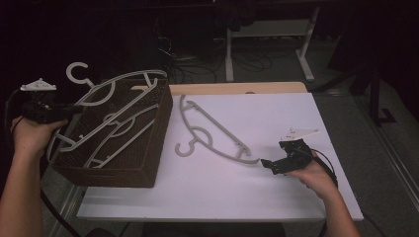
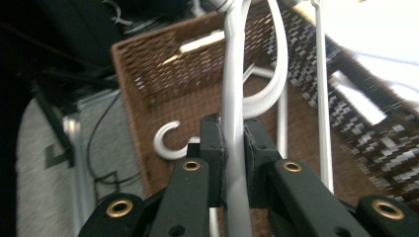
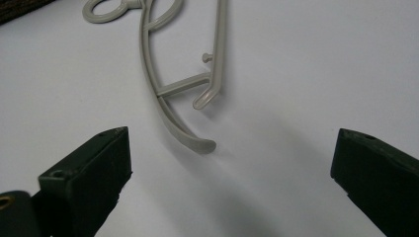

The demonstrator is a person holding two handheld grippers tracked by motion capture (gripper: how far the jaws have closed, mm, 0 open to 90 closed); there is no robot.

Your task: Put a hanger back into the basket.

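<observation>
My left gripper [image 1: 75, 107] [image 2: 233, 134] is shut on the arm of a pale grey plastic hanger [image 1: 121, 83] [image 2: 232, 74]. I hold it tilted over the left rim of a dark brown woven basket [image 1: 159, 129] [image 2: 148, 79]. Another grey hanger [image 1: 114, 132] lies inside the basket. A third hanger [image 1: 212, 134] [image 3: 163, 106] lies flat on the white table [image 1: 281, 113], hook toward the basket. My right gripper [image 1: 267, 163] [image 3: 230, 137] is open, low over the table, with that hanger's near end just ahead of its jaws and untouched.
The basket stands on the table's left end, overhanging the left edge. A wooden strip [image 1: 237, 88] runs along the table's far edge. Beyond it a white desk frame [image 1: 230, 54] and loose cables [image 1: 197, 69] are on the dark floor.
</observation>
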